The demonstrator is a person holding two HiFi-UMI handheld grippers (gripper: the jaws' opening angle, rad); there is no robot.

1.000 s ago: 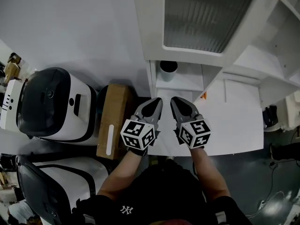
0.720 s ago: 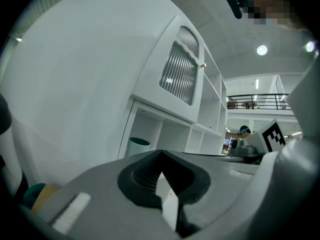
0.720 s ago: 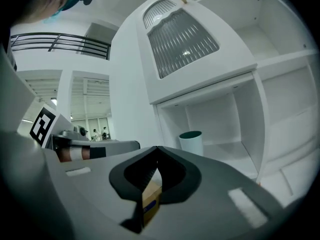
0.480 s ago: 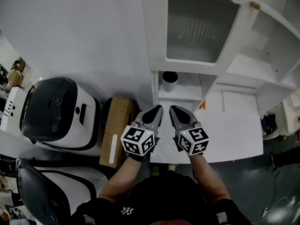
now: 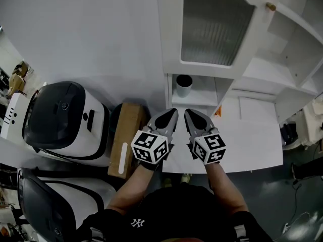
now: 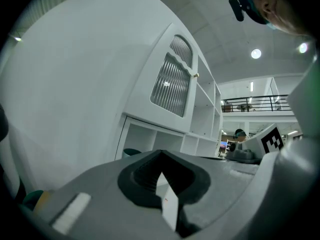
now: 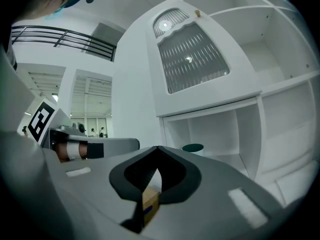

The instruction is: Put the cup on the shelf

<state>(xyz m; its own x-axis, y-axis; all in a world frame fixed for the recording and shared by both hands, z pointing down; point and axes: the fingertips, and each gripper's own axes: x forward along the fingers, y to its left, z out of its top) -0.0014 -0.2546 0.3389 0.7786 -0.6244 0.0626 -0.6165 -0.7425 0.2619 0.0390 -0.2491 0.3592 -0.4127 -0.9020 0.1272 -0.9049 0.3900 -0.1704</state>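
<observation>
Cup [image 5: 183, 84] upright in shelf [image 5: 202, 96] cubby at desk [image 5: 252, 135] far-left corner, unmoved. Left tool [image 5: 174, 111], right tool [image 5: 187, 112] both closed, empty, side by side near front edge, barely shifted.

The white shelf board [image 5: 201, 97] is carrying the cup [image 5: 183, 84], which is standing upright at its left side. On the floor [image 5: 303, 200], a brown box [image 5: 126, 135] is lying just beside the cabinet [image 5: 171, 29].
</observation>
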